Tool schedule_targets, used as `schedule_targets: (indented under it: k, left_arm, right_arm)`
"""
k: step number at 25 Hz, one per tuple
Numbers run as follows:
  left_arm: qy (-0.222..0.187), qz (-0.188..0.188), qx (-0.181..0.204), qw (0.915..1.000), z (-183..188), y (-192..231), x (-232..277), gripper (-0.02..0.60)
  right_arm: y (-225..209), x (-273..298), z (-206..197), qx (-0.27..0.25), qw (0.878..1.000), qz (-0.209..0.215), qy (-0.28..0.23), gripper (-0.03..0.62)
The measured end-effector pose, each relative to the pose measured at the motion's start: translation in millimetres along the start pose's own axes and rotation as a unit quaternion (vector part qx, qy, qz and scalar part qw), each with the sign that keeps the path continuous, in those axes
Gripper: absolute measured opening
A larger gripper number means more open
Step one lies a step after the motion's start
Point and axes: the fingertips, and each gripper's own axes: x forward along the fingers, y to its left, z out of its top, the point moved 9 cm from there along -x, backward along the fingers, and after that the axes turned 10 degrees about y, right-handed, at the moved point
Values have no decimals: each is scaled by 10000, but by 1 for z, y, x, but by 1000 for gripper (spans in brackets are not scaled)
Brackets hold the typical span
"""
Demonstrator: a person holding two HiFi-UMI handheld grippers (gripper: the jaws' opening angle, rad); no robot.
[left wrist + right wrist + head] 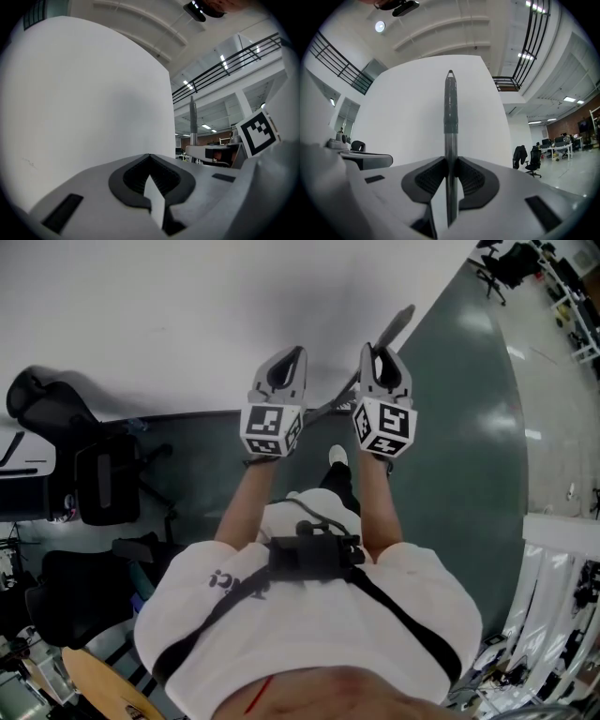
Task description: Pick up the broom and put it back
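Observation:
The broom's dark grey handle [450, 122] stands upright between the jaws of my right gripper [450, 164], which is shut on it; its tip reaches up in front of the white wall. In the head view the handle [400, 322] slants from upper right down past the right gripper [377, 352] toward the floor [328, 407]; the brush end is hidden. My left gripper [289, 354] is held level beside it, to its left, apart from the broom. Its pads meet in the left gripper view [150, 159] with nothing between them. The handle [192, 123] shows to its right.
A white wall [187, 315] is directly ahead of both grippers. Black office chairs [94, 474] stand to the left on the dark green floor [469, 427]. More chairs and desks [532, 161] lie far off to the right.

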Motion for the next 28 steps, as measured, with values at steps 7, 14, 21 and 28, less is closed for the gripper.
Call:
schedule_targets:
  k: [7, 14, 21, 28]
  left_arm:
    - [-30, -51, -198, 9998, -5, 3, 7, 12]
    - [49, -215, -247, 9995, -14, -13, 18, 12]
    - [236, -418, -254, 9985, -37, -27, 39, 12]
    - [576, -588, -294, 9962, -67, -44, 64, 12]
  right_arm:
    - [-7, 6, -5, -21, 9999, -91, 125, 95]
    - [-25, -2, -19, 66, 9993, -252, 276, 95]
    - [-46, -1, -49, 174, 9969, -463, 605, 95]
    - [-73, 5, -89, 315, 9918, -672, 1044, 95]
